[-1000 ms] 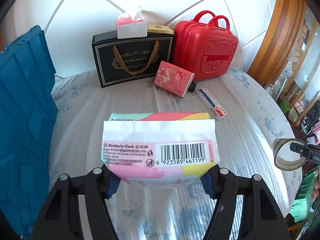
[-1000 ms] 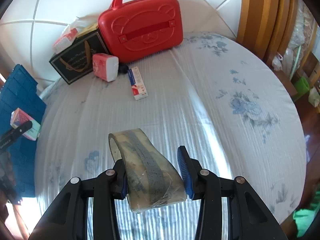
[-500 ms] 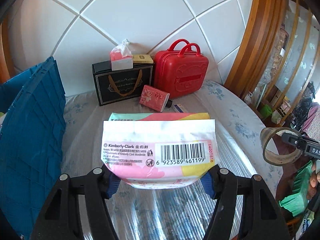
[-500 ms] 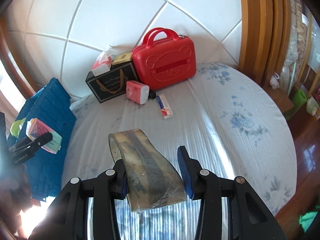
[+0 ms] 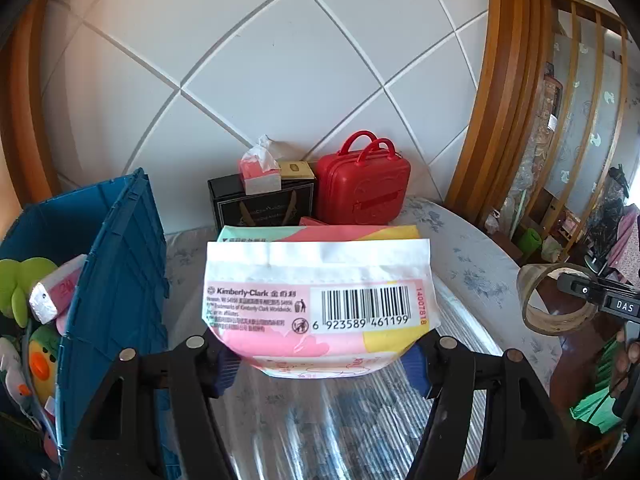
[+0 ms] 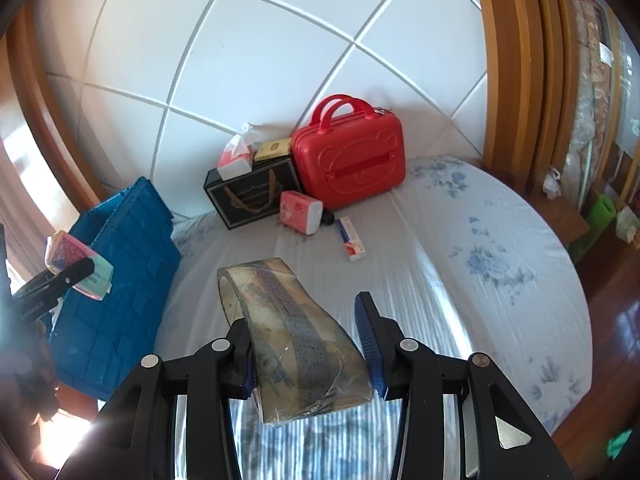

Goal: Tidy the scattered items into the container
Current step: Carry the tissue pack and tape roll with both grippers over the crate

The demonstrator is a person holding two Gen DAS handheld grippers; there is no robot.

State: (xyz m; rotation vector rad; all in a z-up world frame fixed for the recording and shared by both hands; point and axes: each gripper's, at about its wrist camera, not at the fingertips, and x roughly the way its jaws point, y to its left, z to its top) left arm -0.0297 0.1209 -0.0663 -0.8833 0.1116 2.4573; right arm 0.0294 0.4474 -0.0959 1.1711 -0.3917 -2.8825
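My left gripper (image 5: 320, 356) is shut on a pink and yellow tissue pack (image 5: 320, 296) with a barcode, held in the air to the right of the blue crate (image 5: 116, 280). The pack also shows in the right wrist view (image 6: 78, 266). My right gripper (image 6: 308, 356) is shut on a roll of clear tape (image 6: 292, 320), held above the bed; the roll also shows in the left wrist view (image 5: 556, 300). On the bed lie a pink tissue pack (image 6: 301, 212) and a small white box (image 6: 350, 239).
The blue crate (image 6: 120, 248) holds plush toys (image 5: 24, 288) and a pink pack (image 5: 58, 288). A red suitcase (image 6: 348, 168) and a black gift bag (image 6: 252, 194) with a tissue box (image 6: 236, 158) on it stand against the white padded headboard. Wooden frame at right.
Both grippers have risen and drawn back from the bed with their loads. The left gripper has come nearer the crate, whose inside now shows.
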